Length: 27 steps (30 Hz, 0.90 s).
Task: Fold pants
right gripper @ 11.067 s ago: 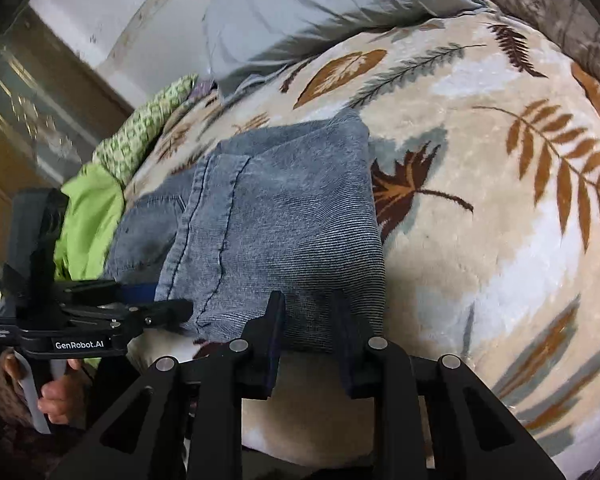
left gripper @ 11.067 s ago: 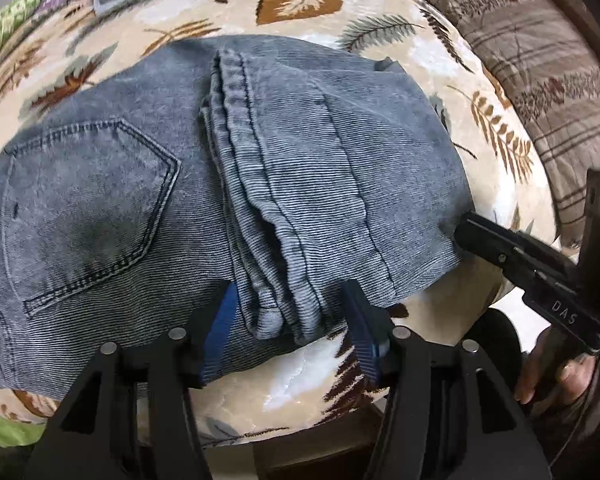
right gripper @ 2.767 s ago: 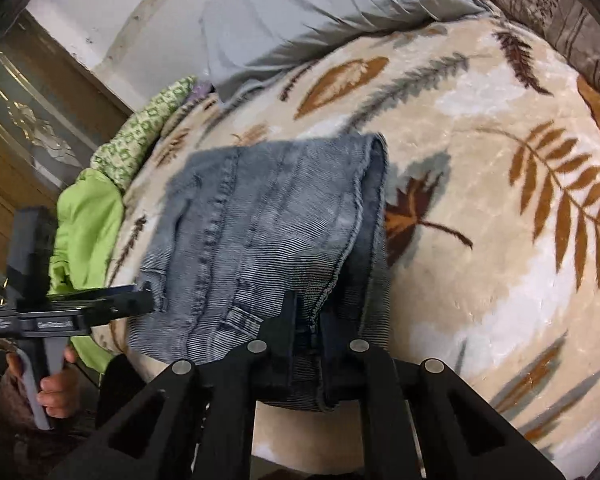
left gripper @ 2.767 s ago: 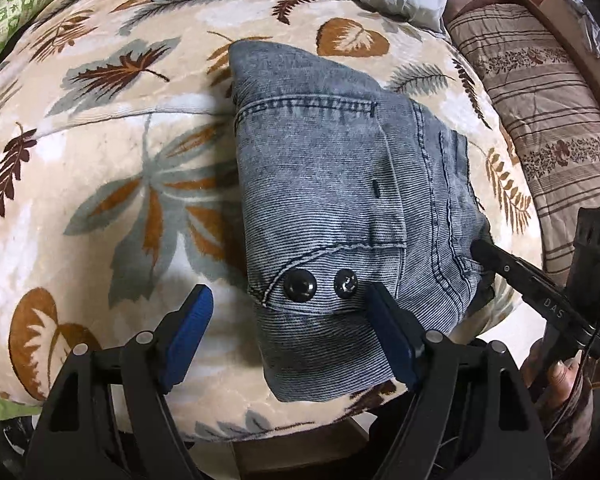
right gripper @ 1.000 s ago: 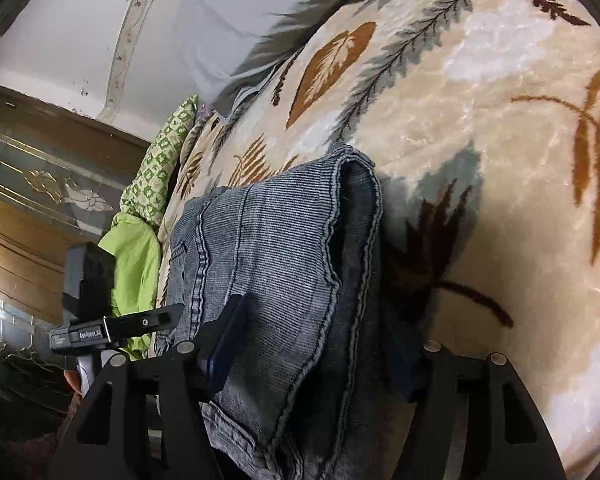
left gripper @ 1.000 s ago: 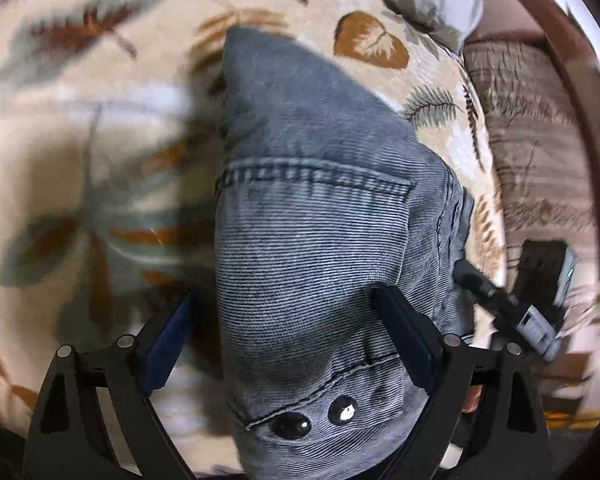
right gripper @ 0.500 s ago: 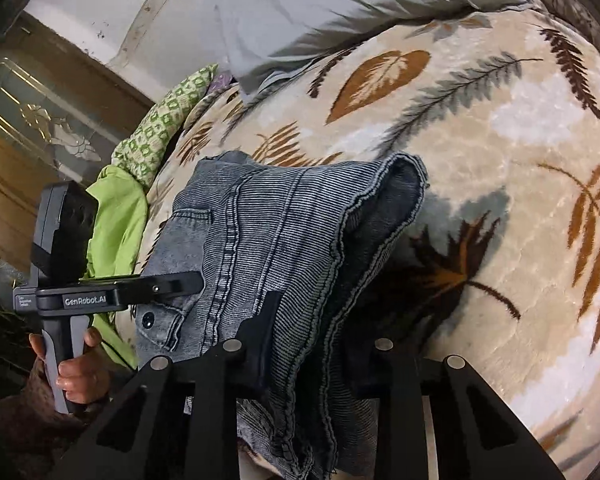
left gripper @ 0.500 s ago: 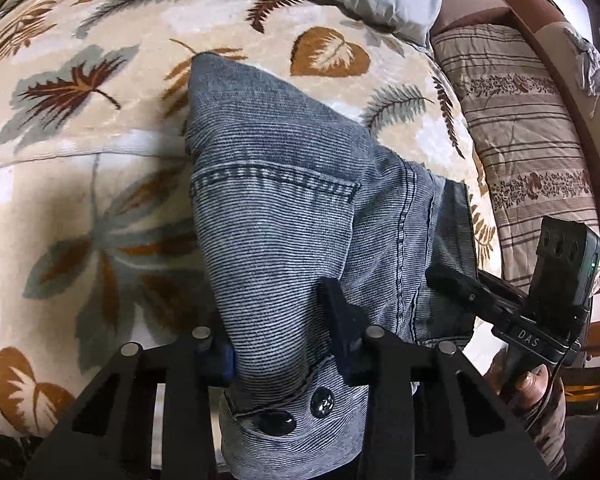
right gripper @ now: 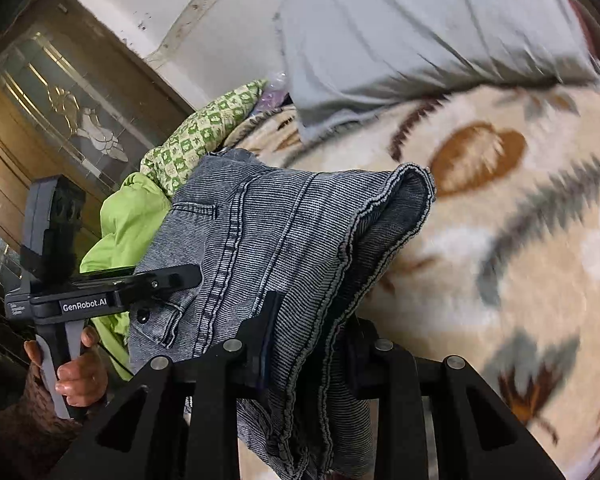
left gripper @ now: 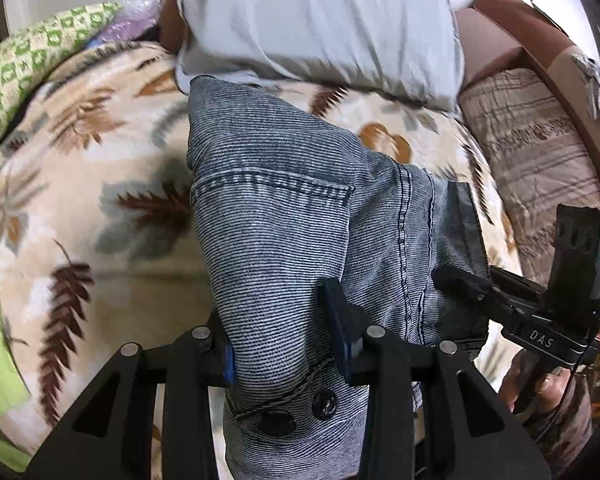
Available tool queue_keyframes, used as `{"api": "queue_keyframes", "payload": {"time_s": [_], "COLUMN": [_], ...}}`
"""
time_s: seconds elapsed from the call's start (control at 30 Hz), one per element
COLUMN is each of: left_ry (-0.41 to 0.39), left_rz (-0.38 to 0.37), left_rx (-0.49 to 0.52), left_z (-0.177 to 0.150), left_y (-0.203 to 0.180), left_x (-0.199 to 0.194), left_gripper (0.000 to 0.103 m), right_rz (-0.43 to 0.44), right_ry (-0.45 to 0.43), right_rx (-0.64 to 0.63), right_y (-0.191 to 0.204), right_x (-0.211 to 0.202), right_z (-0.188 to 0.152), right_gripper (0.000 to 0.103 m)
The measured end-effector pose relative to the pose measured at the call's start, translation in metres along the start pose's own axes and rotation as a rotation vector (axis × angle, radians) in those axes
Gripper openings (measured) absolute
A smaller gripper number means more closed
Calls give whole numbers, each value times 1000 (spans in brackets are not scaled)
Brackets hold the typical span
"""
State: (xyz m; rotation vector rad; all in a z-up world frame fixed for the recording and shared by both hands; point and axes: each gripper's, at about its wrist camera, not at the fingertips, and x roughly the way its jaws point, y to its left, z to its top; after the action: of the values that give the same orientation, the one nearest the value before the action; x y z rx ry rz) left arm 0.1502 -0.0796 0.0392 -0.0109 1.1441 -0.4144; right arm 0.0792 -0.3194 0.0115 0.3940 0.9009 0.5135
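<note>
Pants (left gripper: 284, 216), folded into a thick grey denim bundle, are held between both grippers, above the leaf-print blanket (left gripper: 80, 200). Long axis of the bundle runs from the grippers toward the grey pillow (left gripper: 320, 20): the end w/ two dark buttons (left gripper: 300, 410) hangs nearest the left wrist camera, and the far corner points at the pillow and reaches just to its lower edge in that view.

Left gripper (left gripper: 284, 344) is clamped on the pants, its blue-padded fingers (left gripper: 340, 328) pressing the fabric from both sides just above the buttons. Right gripper (right gripper: 304, 344) is also closed on the pants, at the side of the bundle where the frayed hem edges (right gripper: 352, 236) are stacked; several layers hang down between its fingers.

In the right wrist view the left gripper is at the far side of the pants from the blanket, w/ the person's left hand (right gripper: 78, 376) around its handle. Beside the pants, away from the pillow, lie a lime green cloth (right gripper: 124, 224) and a green checked fabric (right gripper: 204, 128). A striped cushion (left gripper: 540, 152) sits next to the pillow; motion blur on the blanket.
</note>
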Motion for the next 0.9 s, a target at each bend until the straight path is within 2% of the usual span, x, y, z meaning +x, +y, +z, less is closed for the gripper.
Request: {"api": "queue_keyframes", "payload": {"time_s": [0.23,0.53,0.63,0.73,0.83,0.9], "left_ry": [14,79,63,53,22,-1], "left_rz": [60,74,94,142,208,250], "left_rx": [-26,-61,-44,1,45,61], "left_z": [19,14,13,12,9,7], "left_y": [24,43,43,38,34,35], "left_x": [33,77,77,81,84,87], "left_gripper": [35,36,42,49,65,76], "right_rz": [-43,-92,-95,-138,-192,-228], "right_ry": [29,97,90,89,84,77], "right_rx": [-36,-56,-53,-61,-62,-62], "right_y": [3,-14,-21,-29,-40,-50], "right_x": [46,89,91,93,94,92], "right_z": [25,32,30,28,26,24], "right_gripper": [28,29,33,36,43,54]}}
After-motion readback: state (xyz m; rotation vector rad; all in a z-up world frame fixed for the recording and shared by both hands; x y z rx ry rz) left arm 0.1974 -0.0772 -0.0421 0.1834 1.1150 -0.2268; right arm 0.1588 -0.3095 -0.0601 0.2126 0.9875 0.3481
